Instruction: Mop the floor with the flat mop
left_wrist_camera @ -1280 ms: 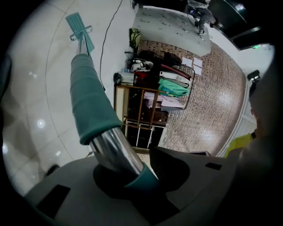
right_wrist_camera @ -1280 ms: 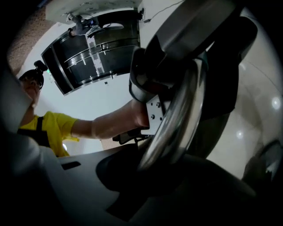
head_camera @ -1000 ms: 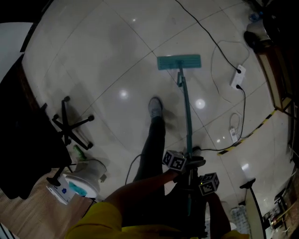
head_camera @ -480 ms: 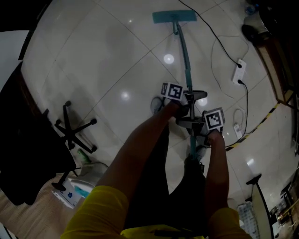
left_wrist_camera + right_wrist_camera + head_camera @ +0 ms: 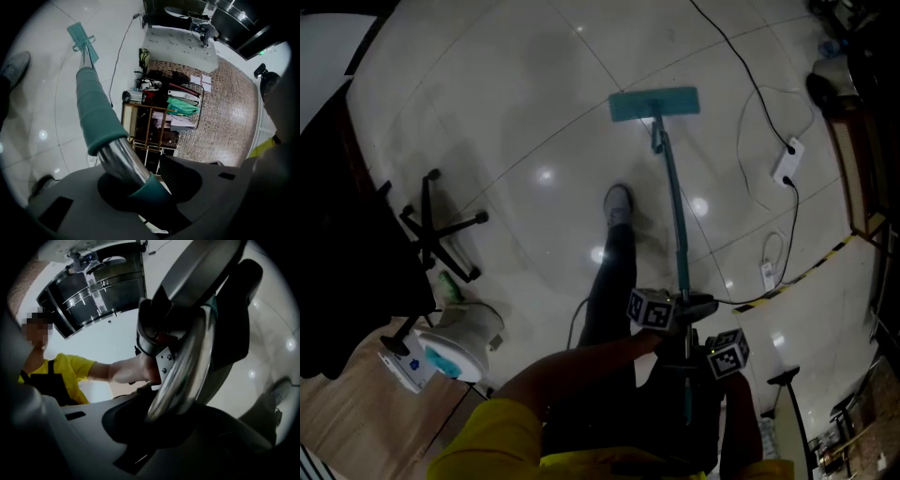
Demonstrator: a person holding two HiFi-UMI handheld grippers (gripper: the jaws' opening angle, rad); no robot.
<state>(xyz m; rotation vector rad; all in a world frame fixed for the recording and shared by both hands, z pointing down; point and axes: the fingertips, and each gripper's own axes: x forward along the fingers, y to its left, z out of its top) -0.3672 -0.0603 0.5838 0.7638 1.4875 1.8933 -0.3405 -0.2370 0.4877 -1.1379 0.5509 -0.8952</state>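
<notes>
Flat mop gripped by both grippers, close to the body.
L gripper [image 5: 682, 307] is clamped on the mop pole [image 5: 676, 216], just ahead of R gripper [image 5: 687, 364]; R jaws, just eased wider, are seen round the pole w/ pads on it. Past a shoe [image 5: 619, 202], the mop head [image 5: 654, 104] is laid flat on the tiled floor [image 5: 506, 112].

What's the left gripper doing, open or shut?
Shut on the mop handle: the left gripper has both jaws tight round its chrome tube.
</notes>
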